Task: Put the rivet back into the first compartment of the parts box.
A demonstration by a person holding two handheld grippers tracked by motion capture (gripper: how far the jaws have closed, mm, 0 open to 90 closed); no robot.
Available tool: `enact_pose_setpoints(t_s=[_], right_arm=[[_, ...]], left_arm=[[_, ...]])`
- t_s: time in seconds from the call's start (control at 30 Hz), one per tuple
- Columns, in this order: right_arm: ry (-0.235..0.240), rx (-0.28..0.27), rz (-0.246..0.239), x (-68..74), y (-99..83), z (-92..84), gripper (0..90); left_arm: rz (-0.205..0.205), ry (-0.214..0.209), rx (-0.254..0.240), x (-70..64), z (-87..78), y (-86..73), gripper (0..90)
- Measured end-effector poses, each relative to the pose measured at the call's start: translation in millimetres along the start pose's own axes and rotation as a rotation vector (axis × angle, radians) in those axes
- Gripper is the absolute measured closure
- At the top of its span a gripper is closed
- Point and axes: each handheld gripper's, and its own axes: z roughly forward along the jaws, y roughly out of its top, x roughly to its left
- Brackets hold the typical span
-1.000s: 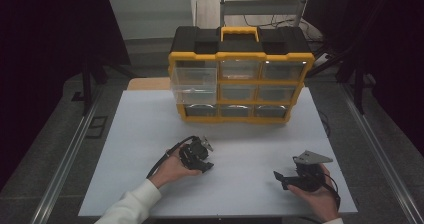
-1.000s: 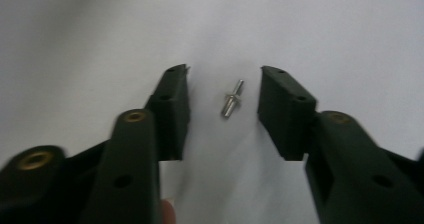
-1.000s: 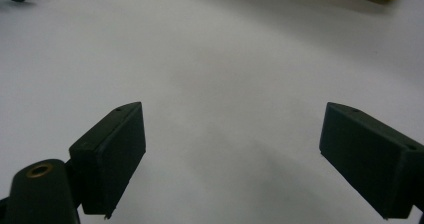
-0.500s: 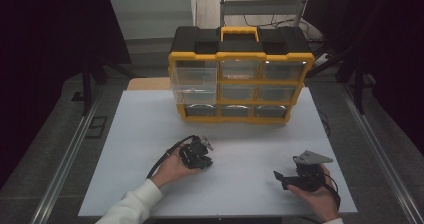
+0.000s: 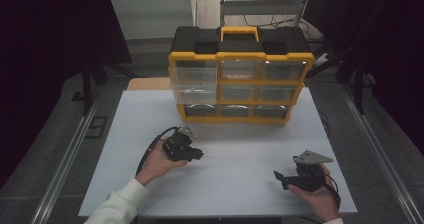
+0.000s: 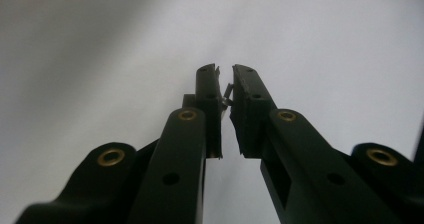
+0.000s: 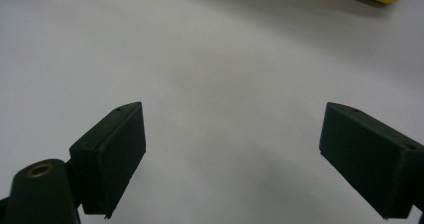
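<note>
Left gripper [image 6: 226, 76] has its jaws pinched nearly together, just a thin slit between the pads, and there's a tiny metal bit [image 6: 227, 95] caught in that gap, too small to say what it is. Right gripper [image 7: 232, 156] is the opposite, jaws spread wide with nothing but bare white table [image 7: 210, 59] between them.

From the high view, the left hand [image 5: 159, 160] holds its gripper [image 5: 192, 154] low over the table [image 5: 240, 154], a bit left of the middle, cable looping off behind it. The right hand [image 5: 316, 196] has its gripper [image 5: 280, 176] near the front right corner, grey plate on top.

At the far edge sits a yellow and black drawer box [image 5: 241, 74], clear drawers facing the person, yellow handle on top. The top left drawer [image 5: 194, 80] is pulled out a bit. Both grippers are well apart from it.
</note>
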Motion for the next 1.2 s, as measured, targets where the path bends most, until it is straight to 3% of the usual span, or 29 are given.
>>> enact_pose_setpoints(t_s=[0.23,0.7,0.93,1.2], right_arm=[[0.0,0.002,0.001,0.3,0.3,0.3,11.9],[0.0,0.003,0.002,0.1,0.4,0.5,12.0],[-0.006,0.001,0.005,0.3,0.7,0.4,12.3],[-0.005,0.002,0.008,0.0,1.0,1.3,12.2]], left_arm=[[-0.027,0.01,-0.08,10.3,-40.1,-3.4,83.3],[-0.079,0.013,-0.167,24.4,-86.7,-11.9,83.3],[-0.087,0.043,-0.206,28.5,-115.4,-12.5,83.3],[-0.102,0.067,-0.287,35.0,-154.0,-6.2,83.3]])
